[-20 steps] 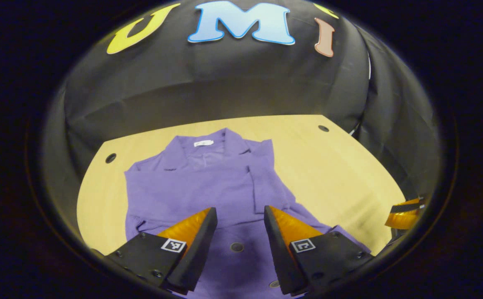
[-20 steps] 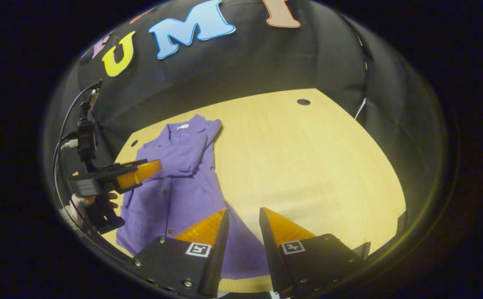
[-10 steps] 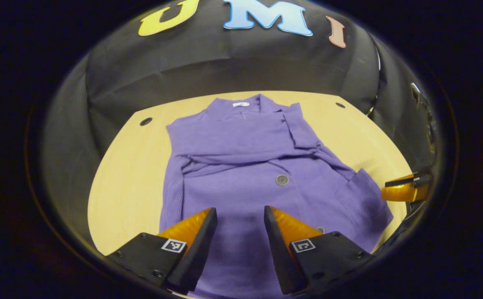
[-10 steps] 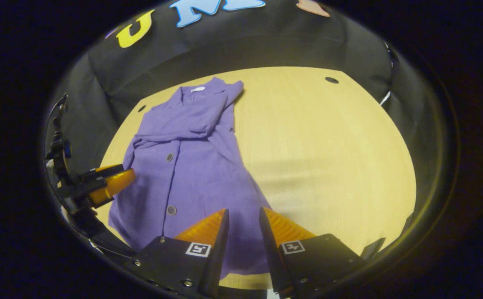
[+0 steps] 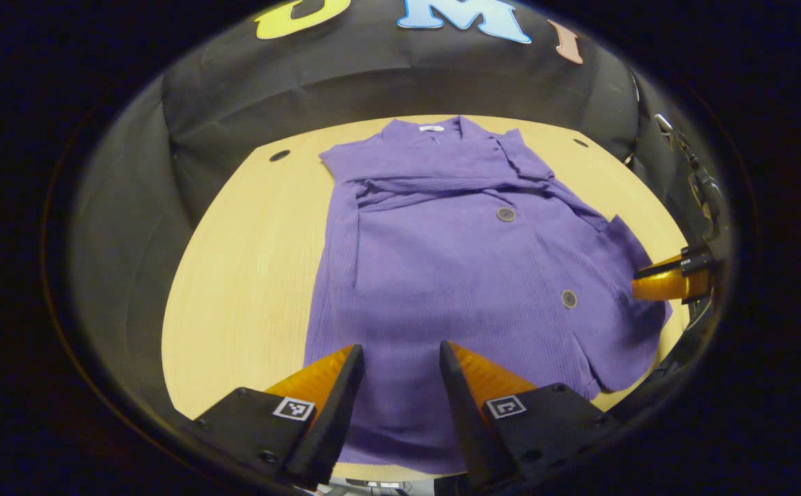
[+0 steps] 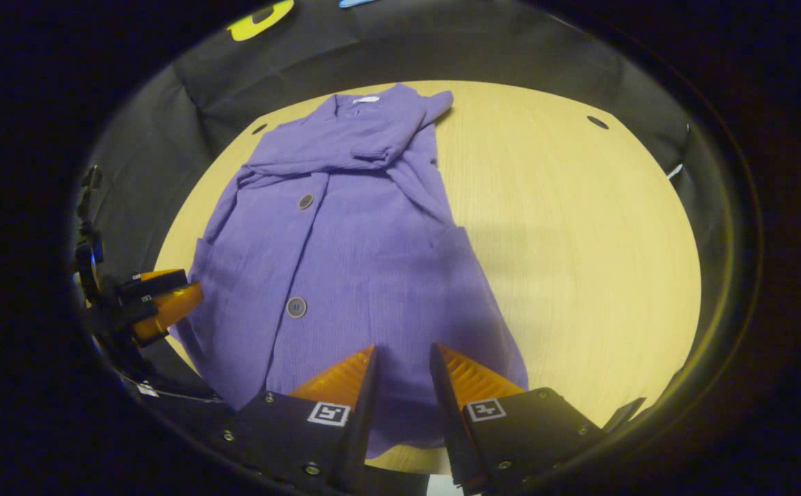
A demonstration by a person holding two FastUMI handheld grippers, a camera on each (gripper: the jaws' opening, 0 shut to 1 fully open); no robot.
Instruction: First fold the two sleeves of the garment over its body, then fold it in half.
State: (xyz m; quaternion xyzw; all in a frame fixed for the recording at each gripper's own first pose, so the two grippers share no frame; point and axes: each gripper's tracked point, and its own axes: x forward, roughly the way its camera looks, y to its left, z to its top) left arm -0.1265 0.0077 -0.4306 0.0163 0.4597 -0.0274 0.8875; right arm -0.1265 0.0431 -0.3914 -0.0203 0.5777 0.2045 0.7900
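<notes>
Garment (image 5: 455, 255) lies flat on the table (image 5: 248, 262), purple, collar (image 5: 434, 129) at the far end and hem toward both grippers. In the left gripper view, bare table lies to the left of the left gripper (image 5: 394, 362); its fingers (image 5: 324, 375) stand spread, nothing between them, hovering over the near hem. Just beyond them the body of the garment spreads out, and farther on both sleeves (image 5: 441, 182) lie folded across the chest below the collar. Two buttons (image 5: 505, 214) sit ahead and to the right. At the far right edge the right gripper (image 5: 665, 284) reaches in beside the garment's side edge; from here I cannot tell how it stands.

In the right gripper view, the left gripper (image 6: 155, 303) shows at the far left, by the garment's (image 6: 345, 234) edge. Ahead, the right gripper (image 6: 401, 365) hangs over the hem with its fingers (image 6: 341, 379) apart by a narrow gap, gripping nothing. To its right stretches open table (image 6: 579, 227).
</notes>
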